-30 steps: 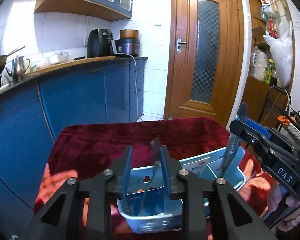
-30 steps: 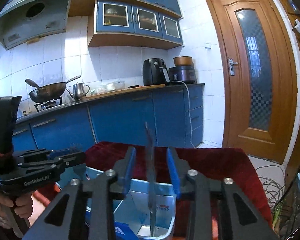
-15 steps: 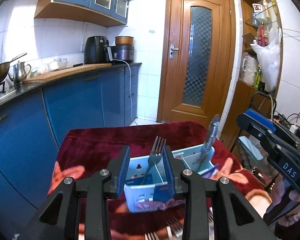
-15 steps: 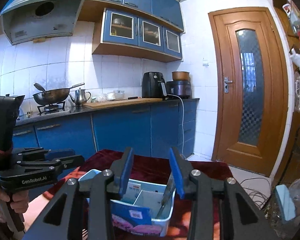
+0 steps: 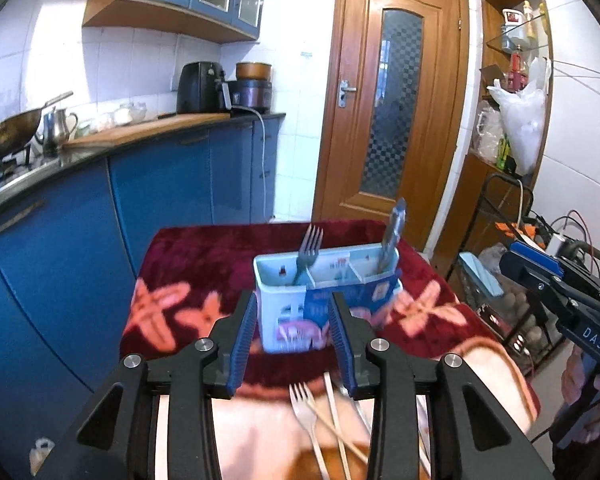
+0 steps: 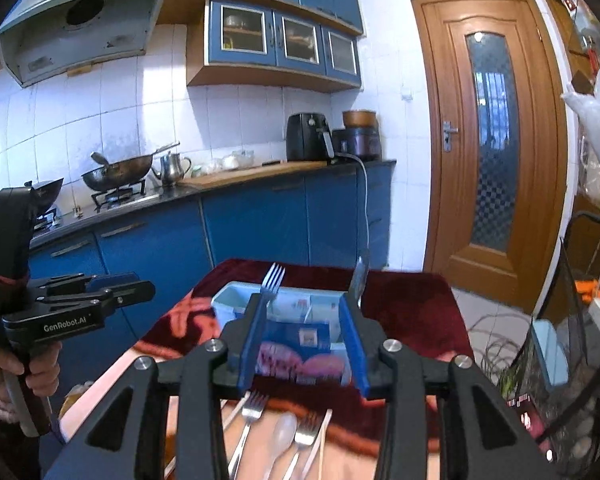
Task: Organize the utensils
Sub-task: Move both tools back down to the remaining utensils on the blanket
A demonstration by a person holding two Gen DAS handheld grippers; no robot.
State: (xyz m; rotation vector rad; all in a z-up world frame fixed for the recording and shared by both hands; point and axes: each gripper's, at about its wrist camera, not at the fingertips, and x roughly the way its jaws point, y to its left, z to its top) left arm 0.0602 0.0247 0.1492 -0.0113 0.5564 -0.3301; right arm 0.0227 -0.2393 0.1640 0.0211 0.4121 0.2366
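My left fingers (image 5: 293, 346) have just been parting and hang released, nothing between them; my right fingers (image 6: 306, 342) are likewise released and empty. Just below them loose forks (image 6: 249, 420) lie on the worktop (image 5: 172, 264); only the right view shows a spoon (image 6: 281, 438) among them. Beyond stands the pale blue caddy (image 5: 284, 316), a fork (image 5: 309, 246) upright in its left compartment, a knife (image 5: 392, 236) in its right

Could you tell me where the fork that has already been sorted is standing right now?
In the left wrist view the fork stands tines up in the left compartment of the blue caddy on the red blanket, two compartments left of the knife.
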